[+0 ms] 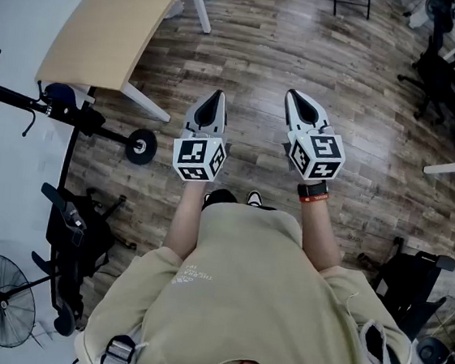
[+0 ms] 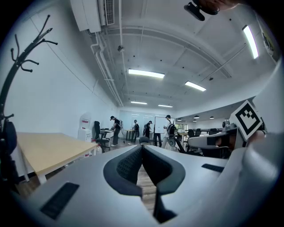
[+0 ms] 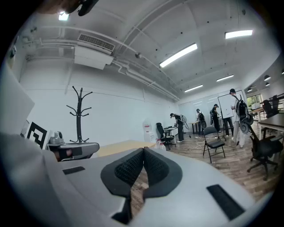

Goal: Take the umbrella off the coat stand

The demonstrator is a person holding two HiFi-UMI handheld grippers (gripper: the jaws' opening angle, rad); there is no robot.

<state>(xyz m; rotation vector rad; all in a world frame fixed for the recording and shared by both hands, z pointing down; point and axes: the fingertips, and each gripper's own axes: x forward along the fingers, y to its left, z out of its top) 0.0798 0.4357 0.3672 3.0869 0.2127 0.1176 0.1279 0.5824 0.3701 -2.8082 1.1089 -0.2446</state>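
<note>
The coat stand is at the far left of the head view. Its pole runs from the hooked top at the picture's edge to the round foot, which lies just left of the left hand-held gripper. Against the pole, below the hooks, is a dark blue bundle that I take to be the folded umbrella. In the left gripper view the same dark shape clings to the stand at the extreme left edge, about level with the jaws. It seems to hang with its long axis down along the pole, though too little of it shows to be sure. A pale wooden bench stands just beyond the stand.

To the right of the stand, the left hand-held gripper is clenched, its pads meeting at the tips with nothing between them. It points ahead down the room, so the stand lies well off to its left side and not in front of it.

Farther from the stand, the right hand-held gripper is also clenched and empty. From its own view the stand shows past the left one, and the umbrella cannot be made out.

By my reading the left hand is plainly nearer. The coming move hinges on swinging leftward to face the stand and on opening the jaws before reaching along the pole.
</note>
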